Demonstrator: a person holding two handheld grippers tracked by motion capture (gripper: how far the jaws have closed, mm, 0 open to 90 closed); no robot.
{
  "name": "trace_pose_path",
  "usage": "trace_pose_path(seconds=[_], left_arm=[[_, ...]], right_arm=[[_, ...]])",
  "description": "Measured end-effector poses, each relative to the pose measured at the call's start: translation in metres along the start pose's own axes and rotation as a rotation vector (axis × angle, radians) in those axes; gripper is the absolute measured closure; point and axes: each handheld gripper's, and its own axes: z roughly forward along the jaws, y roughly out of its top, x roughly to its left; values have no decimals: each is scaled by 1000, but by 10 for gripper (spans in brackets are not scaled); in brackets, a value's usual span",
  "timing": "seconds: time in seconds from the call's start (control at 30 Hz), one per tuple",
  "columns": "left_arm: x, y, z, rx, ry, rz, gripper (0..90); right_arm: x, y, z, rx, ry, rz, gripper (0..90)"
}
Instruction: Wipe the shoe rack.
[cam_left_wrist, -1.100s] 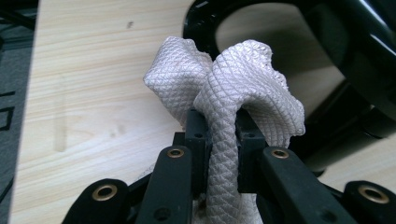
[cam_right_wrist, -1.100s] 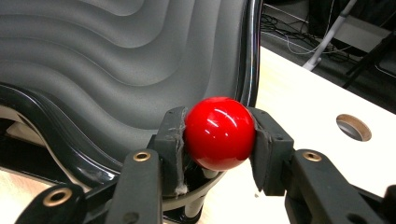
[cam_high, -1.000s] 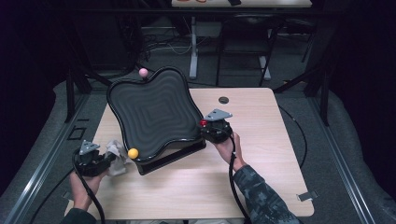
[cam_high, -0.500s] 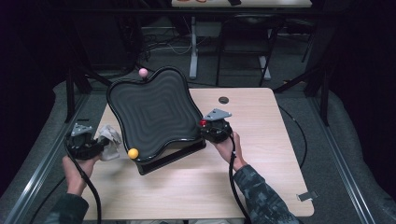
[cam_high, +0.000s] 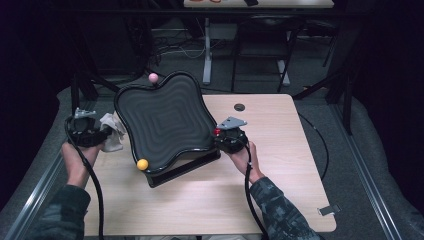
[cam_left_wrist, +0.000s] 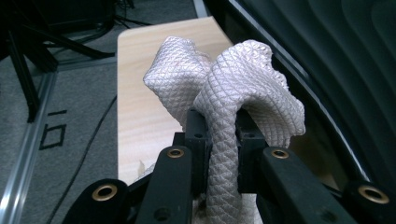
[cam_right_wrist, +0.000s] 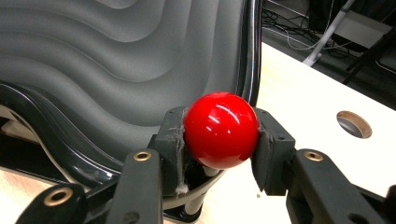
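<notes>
A black wavy tray is sitting tilted on the bench. The left gripper is pinching a white cloth beside it; the right gripper is clamping a red knob at the tray's edge.

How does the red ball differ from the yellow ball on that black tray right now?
The red ball is clamped in the right gripper at the tray's right edge; the yellow ball sits free at the near left corner. The red ball shows smaller in the high view, half hidden by the gripper; the yellow ball shows whole. Both are round knobs at the rim of the black tray.
</notes>
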Motion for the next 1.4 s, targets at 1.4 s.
trace_pose_path(seconds=[1.4], left_arm=[[-4,26,20,34,5,15,797]], right_arm=[[2,-6,4,-11,-28,6,606]])
